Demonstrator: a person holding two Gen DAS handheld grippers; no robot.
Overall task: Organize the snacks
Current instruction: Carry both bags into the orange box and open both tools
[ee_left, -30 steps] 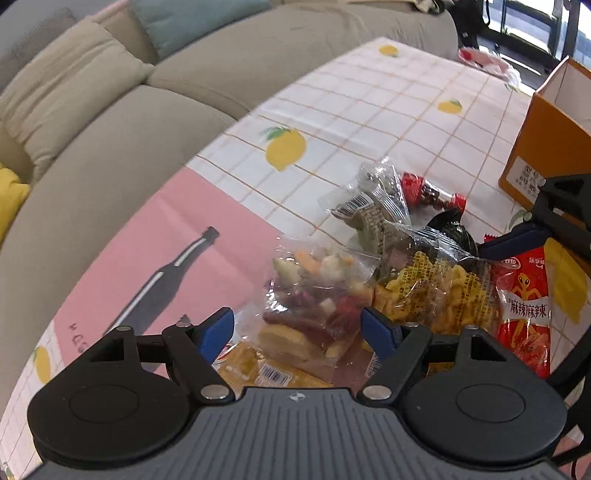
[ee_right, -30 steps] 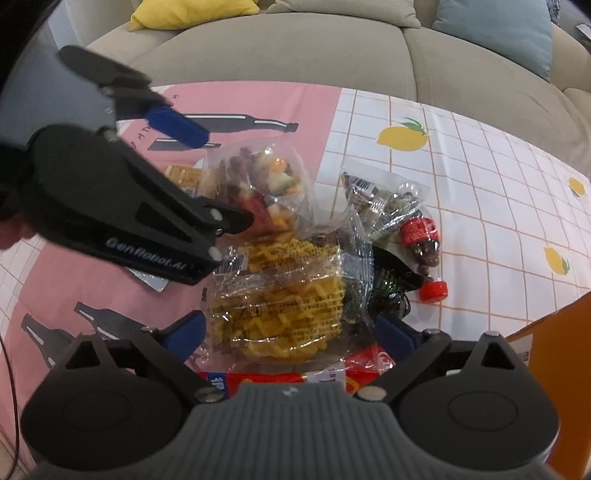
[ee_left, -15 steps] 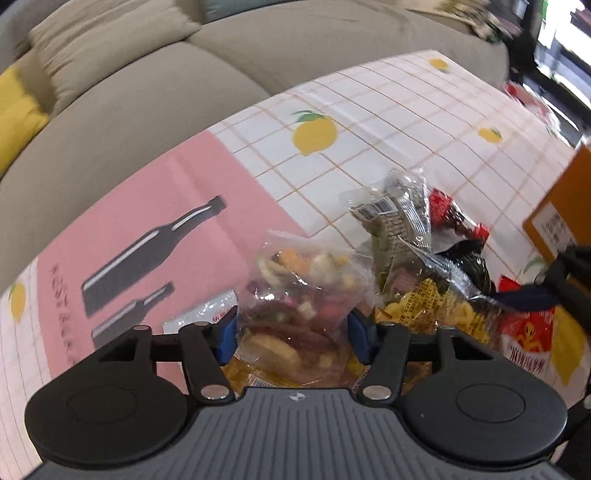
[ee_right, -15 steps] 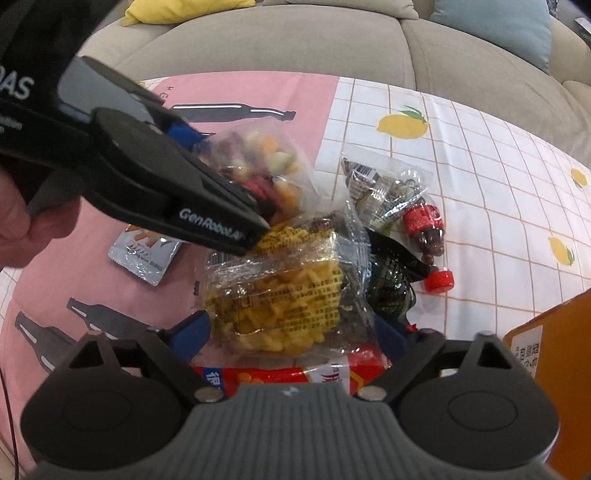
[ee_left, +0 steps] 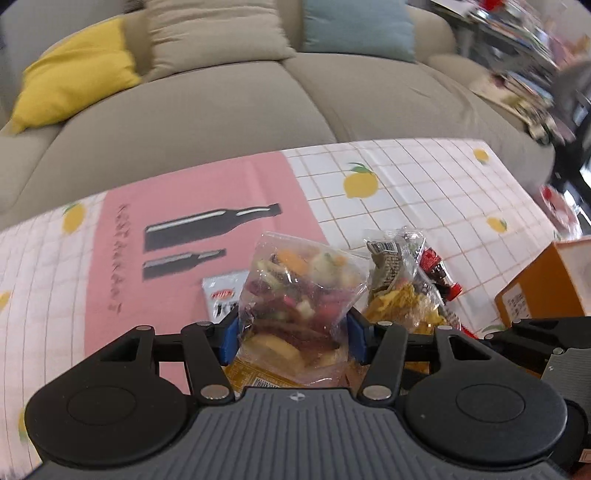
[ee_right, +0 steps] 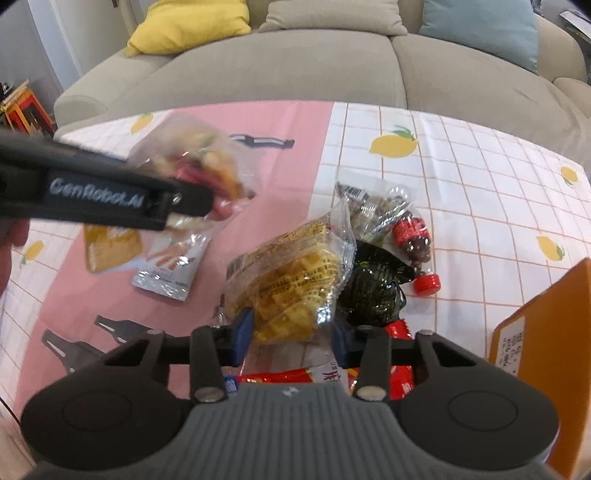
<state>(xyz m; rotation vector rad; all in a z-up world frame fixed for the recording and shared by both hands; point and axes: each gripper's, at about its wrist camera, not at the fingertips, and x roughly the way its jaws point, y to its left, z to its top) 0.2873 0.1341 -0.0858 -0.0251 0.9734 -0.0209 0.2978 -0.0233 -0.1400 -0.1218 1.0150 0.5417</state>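
A clear bag of mixed dried fruit and vegetable chips sits clamped between the blue pads of the left gripper, which holds it by its lower part so the bag stands up ahead of the fingers, lifted off the tablecloth; in the right wrist view the same bag appears blurred, up and to the left, pinched at the tip of the left gripper. The right gripper is closed on a clear bag of yellow crunchy snacks, its blue pads pressing the bag's lower end from both sides while the rest tilts forward. Just beyond and to the right of that bag lie a dark green packet, a clear crinkled packet with a barcode and a cola-bottle-shaped candy pack with a red cap, all touching in one heap. Under the right gripper's fingers a red snack packet lies flat. To the left, below the lifted fruit bag, a silver sachet and an orange packet rest beside each other on the pink panel of the cloth. At the far right edge stands an orange cardboard box. Behind the table runs a beige sofa with a yellow cushion and a blue one.
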